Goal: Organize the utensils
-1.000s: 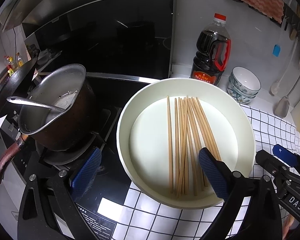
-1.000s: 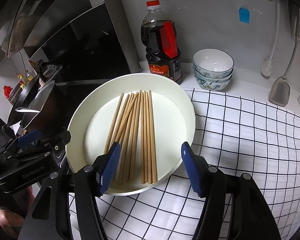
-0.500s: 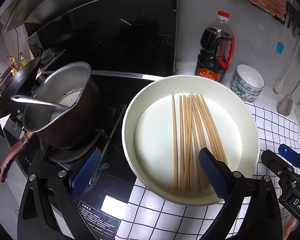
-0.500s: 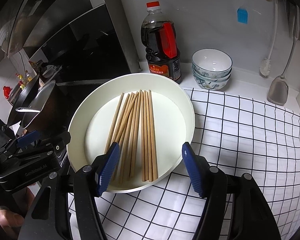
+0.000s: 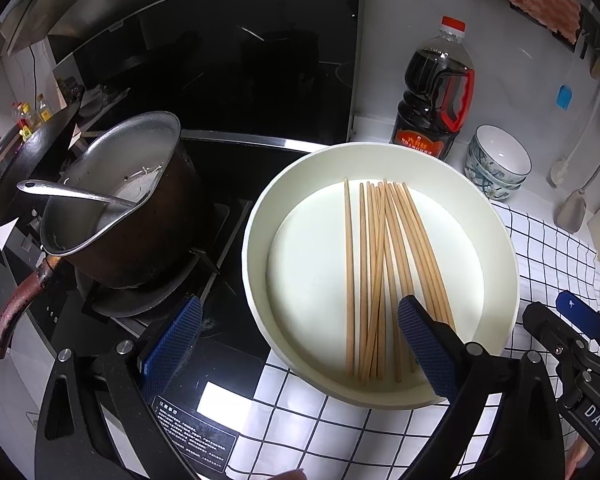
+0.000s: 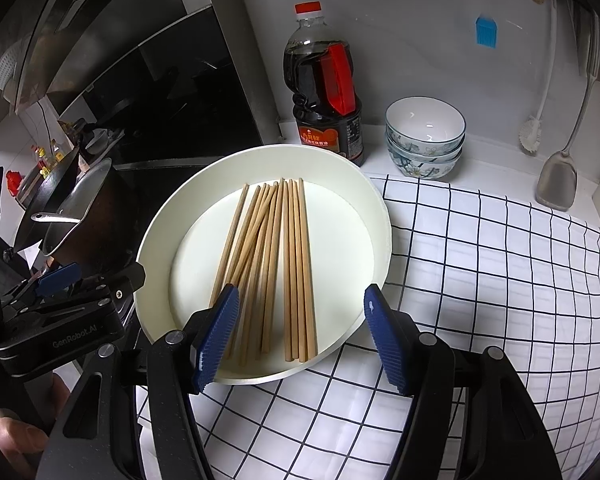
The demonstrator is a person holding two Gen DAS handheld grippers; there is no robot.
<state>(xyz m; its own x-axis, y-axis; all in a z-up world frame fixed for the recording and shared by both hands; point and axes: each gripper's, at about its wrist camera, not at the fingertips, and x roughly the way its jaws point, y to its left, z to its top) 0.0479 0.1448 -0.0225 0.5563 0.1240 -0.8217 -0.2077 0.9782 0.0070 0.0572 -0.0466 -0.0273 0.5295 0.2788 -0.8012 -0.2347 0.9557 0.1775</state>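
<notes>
Several wooden chopsticks (image 5: 384,264) lie side by side in a round white tray (image 5: 260,216) on a checked cloth. They also show in the right wrist view (image 6: 276,256), in the same tray (image 6: 380,216). My left gripper (image 5: 296,340) is open and empty, above the tray's near-left rim; its right finger hangs over the chopstick ends. My right gripper (image 6: 300,336) is open and empty, over the tray's near rim, its fingers either side of the chopstick ends. Each gripper shows at the edge of the other's view.
A dark saucepan (image 5: 116,208) with a ladle sits on the stove to the left. A soy sauce bottle (image 6: 326,88) and stacked bowls (image 6: 424,140) stand behind the tray. A spatula (image 6: 558,180) and a brush hang at the right wall. The checked cloth (image 6: 480,264) covers the counter.
Both grippers have drifted slightly; in the left view the tray shifted a little right. Both stay open and nothing was taken hold of.
</notes>
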